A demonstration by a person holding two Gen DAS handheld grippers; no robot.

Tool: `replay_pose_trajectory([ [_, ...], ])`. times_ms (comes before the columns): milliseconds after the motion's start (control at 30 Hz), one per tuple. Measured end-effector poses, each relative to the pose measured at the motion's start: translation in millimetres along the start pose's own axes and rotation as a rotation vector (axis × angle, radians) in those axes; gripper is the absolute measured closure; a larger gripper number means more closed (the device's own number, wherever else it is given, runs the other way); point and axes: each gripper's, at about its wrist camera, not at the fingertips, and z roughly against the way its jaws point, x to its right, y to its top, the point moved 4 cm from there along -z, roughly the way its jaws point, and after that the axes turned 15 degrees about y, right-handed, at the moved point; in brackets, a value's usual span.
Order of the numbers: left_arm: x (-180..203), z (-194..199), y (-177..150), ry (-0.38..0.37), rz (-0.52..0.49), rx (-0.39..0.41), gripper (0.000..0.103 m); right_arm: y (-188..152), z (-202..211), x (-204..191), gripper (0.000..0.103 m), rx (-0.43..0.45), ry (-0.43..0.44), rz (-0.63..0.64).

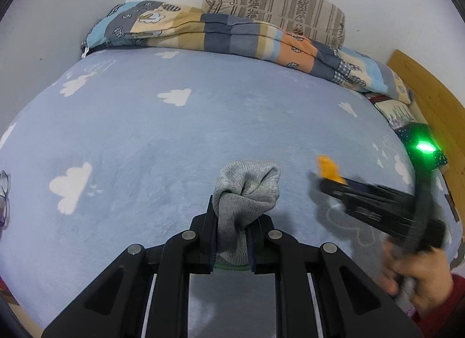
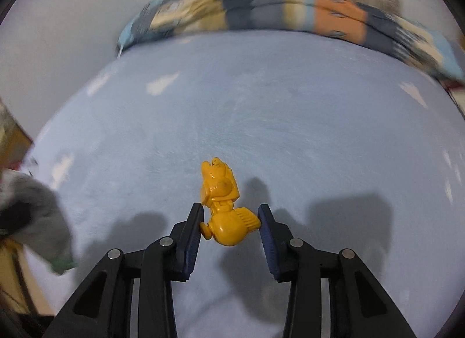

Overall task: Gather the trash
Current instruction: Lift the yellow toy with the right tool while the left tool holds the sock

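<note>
My left gripper (image 1: 232, 216) is shut on a grey sock (image 1: 247, 190) with a green cuff and holds it above the light blue bedsheet (image 1: 145, 134). The sock also shows blurred at the left in the right wrist view (image 2: 37, 216). My right gripper (image 2: 231, 213) is shut on a yellow plastic toy figure (image 2: 223, 207), pinched at its round lower part, above the sheet (image 2: 261, 120). In the left wrist view the right gripper (image 1: 325, 178) is blurred at the right with the yellow toy (image 1: 330, 168) at its tip.
A folded patchwork quilt (image 1: 232, 33) and a striped pillow (image 1: 276, 1) lie at the far edge against the white wall. A wooden headboard (image 1: 430, 100) is at the right. Eyeglasses (image 1: 4, 192) lie at the left edge of the bed.
</note>
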Motion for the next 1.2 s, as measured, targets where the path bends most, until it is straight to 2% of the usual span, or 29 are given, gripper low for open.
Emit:
replay_pose_trajectory([
  [200,19,19,-6,0.013,-0.055,0.078,0.088,-45,98,-18,0.062,0.151,-0.023,-0.155],
  [400,34,39,-13,0.053,-0.116,0.175,0.088,-85,161,-65,0.062,0.288,-0.07,-0.115],
  [500,35,43,-13,0.074,-0.13,0.205,0.088,-93,166,-74,0.062,0.329,-0.088,-0.083],
  [767,35,52,-10,0.106,-0.131,0.258,0.088,-94,161,-65,0.062,0.354,-0.113,-0.078],
  [1200,43,62,-13,0.114,-0.161,0.305,0.088,-94,169,-67,0.062,0.404,-0.089,-0.094],
])
